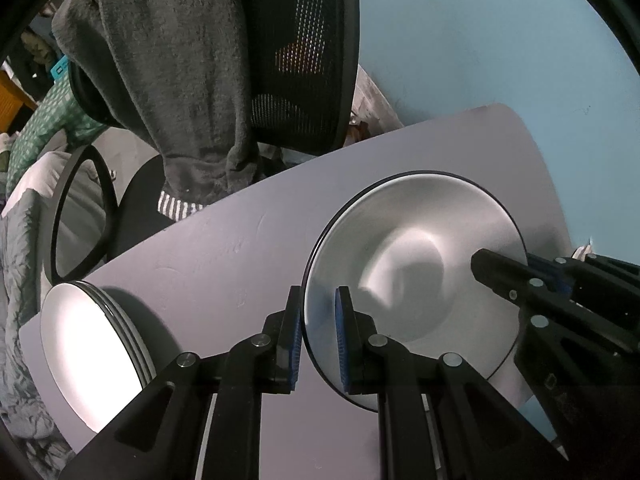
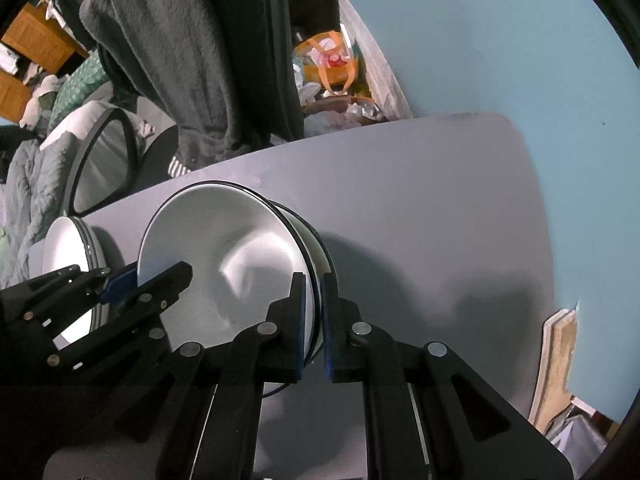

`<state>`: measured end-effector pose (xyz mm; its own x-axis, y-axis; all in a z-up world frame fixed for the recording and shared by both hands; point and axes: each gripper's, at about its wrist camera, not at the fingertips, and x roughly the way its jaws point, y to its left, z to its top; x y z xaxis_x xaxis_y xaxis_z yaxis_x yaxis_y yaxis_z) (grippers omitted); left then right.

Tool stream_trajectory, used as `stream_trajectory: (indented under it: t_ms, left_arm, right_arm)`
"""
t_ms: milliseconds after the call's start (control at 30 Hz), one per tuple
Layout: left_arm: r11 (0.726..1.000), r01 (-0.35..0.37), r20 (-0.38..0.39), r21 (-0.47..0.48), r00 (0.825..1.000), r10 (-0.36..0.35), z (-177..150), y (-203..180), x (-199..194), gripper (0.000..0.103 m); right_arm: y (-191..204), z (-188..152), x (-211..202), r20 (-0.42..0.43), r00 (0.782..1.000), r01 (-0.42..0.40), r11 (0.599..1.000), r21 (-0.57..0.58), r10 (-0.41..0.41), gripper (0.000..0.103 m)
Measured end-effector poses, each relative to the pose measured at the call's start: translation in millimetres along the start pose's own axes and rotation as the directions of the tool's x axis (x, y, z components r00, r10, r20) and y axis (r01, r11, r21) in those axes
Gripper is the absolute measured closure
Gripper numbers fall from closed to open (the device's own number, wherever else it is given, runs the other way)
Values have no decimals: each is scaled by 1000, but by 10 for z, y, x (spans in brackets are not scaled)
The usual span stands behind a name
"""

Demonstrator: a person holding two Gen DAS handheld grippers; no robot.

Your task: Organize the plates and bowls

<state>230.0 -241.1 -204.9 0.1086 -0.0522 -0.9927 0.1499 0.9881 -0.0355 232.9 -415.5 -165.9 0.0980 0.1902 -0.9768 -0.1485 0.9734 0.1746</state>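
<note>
White enamel bowl (image 1: 416,264) is pinched at opposite rims by both the left gripper (image 1: 318,336) and right gripper (image 2: 314,320), probably so it lowers level onto more bowls (image 2: 320,248) mid-table, plate stack (image 1: 96,352) sitting at the table (image 1: 224,248) edge.

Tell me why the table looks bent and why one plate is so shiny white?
Left wrist view: the fisheye lens curves the table's edge, and glare washes out the stack of plates. Right wrist view: the same bending, plus a dark shadow of the gripper on the table; the bowl shows a bright streak inside.
</note>
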Motion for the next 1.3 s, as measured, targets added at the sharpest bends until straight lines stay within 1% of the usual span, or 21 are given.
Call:
stream_trajectory:
  t_ms: [100, 133, 167, 200, 333, 400, 433, 500, 633, 767, 833, 867, 900, 967, 1033, 1100, 1300]
  left_arm:
    - [1000, 3, -5, -9, 1000, -3, 0, 23, -2, 85]
    - [1000, 4, -4, -13, 1000, -4, 4, 33, 0, 84]
    - [1000, 7, -1, -23, 1000, -7, 6, 55, -17, 79]
    - [1000, 9, 2, -27, 1000, -9, 7, 68, -22, 76]
    - [999, 16, 26, -50, 1000, -14, 9, 133, -108, 74]
    - [998, 22, 34, -60, 999, -20, 5, 162, -141, 70]
    - [998, 24, 41, -64, 999, -22, 0, 174, -163, 69]
    - [997, 24, 51, -67, 998, -21, -9, 190, -195, 69]
    - [997, 29, 66, -77, 998, -24, -41, 239, -275, 67]
    - [995, 38, 96, -94, 995, -29, -96, 292, -389, 58]
    - [993, 38, 110, -109, 994, -26, -125, 319, -435, 55]
    - [992, 45, 118, -119, 993, -30, -146, 338, -467, 55]
    - [991, 51, 122, -125, 992, -36, -161, 352, -488, 55]
    - [989, 67, 130, -135, 990, -49, -203, 385, -542, 54]
    - [988, 73, 140, -134, 989, -54, -231, 402, -592, 54]
    - [988, 73, 156, -134, 986, -52, -275, 432, -667, 54]
    - [987, 81, 201, -137, 978, -52, -396, 526, -894, 51]
  right_arm:
    - [3, 32, 8, -24, 1000, -14, 1000, 5, 14, 89]
    - [8, 44, 12, -32, 999, -19, 1000, 4, 19, 84]
    - [13, 53, 15, -40, 999, -26, 1000, 4, 27, 80]
    - [15, 58, 19, -45, 998, -34, 999, 7, 34, 78]
    - [13, 58, -4, -44, 998, -37, 999, 30, 39, 74]
    - [18, 59, -41, -32, 999, -25, 999, 34, 26, 69]
    - [18, 58, -61, -24, 999, -27, 999, 36, 28, 66]
    - [16, 58, -83, -16, 999, -31, 999, 38, 32, 65]
    - [31, 46, -129, -2, 1000, -7, 1000, 28, 7, 63]
    - [64, 30, -229, 44, 998, 34, 999, 2, -34, 54]
    - [85, 20, -278, 75, 995, 72, 997, -21, -70, 51]
    - [101, 17, -300, 68, 992, 107, 994, -30, -105, 50]
    - [117, 15, -323, 83, 989, 128, 991, -47, -123, 50]
    - [147, -1, -369, 110, 982, 162, 984, -75, -153, 50]
    - [164, -10, -404, 121, 979, 178, 980, -92, -166, 50]
    - [179, -27, -457, 132, 976, 184, 978, -100, -171, 50]
    - [235, -69, -669, 163, 975, 166, 981, -97, -149, 49]
